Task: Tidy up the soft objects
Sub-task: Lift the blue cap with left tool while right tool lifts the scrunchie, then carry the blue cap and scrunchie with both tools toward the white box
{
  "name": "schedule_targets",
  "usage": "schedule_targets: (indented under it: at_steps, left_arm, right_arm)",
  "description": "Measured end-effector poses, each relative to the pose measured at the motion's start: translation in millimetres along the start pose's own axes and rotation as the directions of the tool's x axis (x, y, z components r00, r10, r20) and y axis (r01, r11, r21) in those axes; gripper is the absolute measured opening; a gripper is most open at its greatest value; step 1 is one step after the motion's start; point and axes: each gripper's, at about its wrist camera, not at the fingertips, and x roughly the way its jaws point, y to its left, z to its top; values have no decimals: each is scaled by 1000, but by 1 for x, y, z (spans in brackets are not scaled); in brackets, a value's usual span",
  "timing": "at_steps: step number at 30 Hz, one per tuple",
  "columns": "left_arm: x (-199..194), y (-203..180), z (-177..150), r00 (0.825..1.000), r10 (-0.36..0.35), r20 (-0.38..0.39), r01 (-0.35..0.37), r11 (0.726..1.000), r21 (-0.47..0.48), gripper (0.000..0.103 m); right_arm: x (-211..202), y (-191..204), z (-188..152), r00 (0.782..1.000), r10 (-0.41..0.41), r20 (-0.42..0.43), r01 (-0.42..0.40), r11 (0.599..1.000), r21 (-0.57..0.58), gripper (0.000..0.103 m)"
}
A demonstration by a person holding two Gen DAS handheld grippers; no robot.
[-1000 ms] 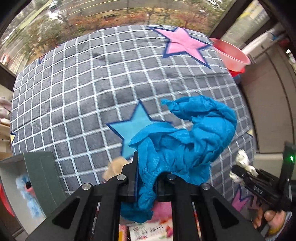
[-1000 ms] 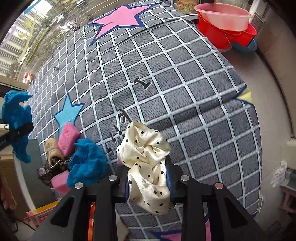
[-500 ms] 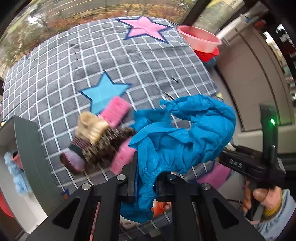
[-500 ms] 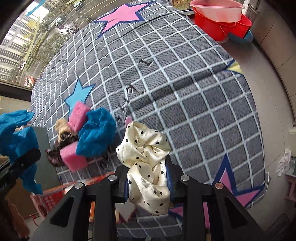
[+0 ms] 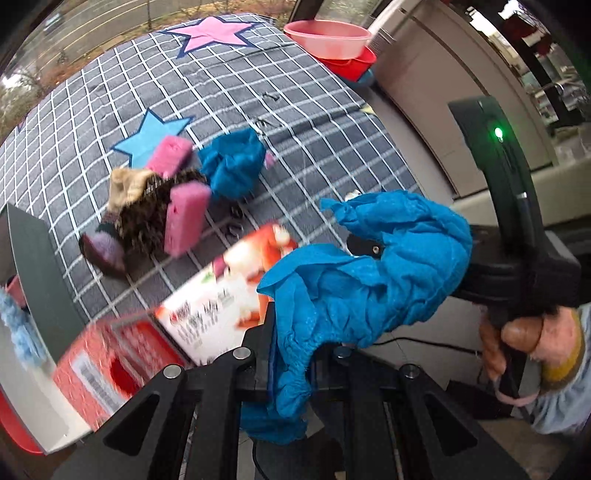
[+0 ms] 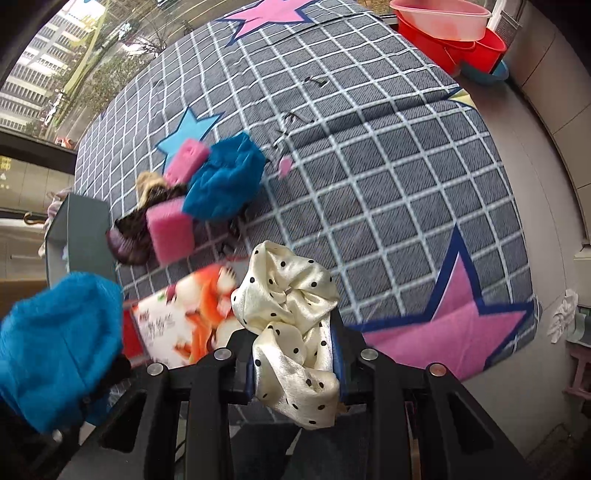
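Left gripper (image 5: 291,354): pressed together on crumpled blue cloth (image 5: 369,291), bulk of fabric billowing above and right of the fingers, a tail hanging below them. Right gripper (image 6: 295,354): pinching cream polka-dot scrunchie (image 6: 291,321), satin folds bunched between the pads and spilling over both sides. Both carried items off the surface, over the near edge of grey checked blanket (image 6: 388,177) with pink and blue stars. Remaining pile on blanket, left of centre: second blue cloth (image 6: 225,181); two pink sponges, one (image 6: 186,162) lying on blue star, other (image 6: 170,230) nearer and leaning against dark furry item (image 5: 147,218); beige fuzzy piece (image 5: 125,182) behind it; all touching or overlapping. Small black hair clips (image 6: 295,118) scattered just right of pile. Orange-and-white printed box (image 5: 218,306) at near edge, blurred, print unreadable. Grey-green open box (image 5: 40,266) at far left, light blue fluffy item (image 5: 18,328) inside. Stacked pink and red basins (image 6: 454,33) beyond the far right corner of blanket. Person's hand (image 5: 517,347) on right gripper's handle, seen in left wrist view.
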Motion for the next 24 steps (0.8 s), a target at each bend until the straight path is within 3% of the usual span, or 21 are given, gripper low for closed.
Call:
schedule_targets:
  at_steps: [13,24]
  left_arm:
    - [-21,13,-74,999,-13,35,12,1000,12,14]
    - [-49,49,-108,991,8,134,4,996,-87,14]
  right_arm:
    - [4,61,-63,998,-18,-62,7,984,-176,31]
    - [2,121,-94,997,-25,-71,-1,936,-352,31]
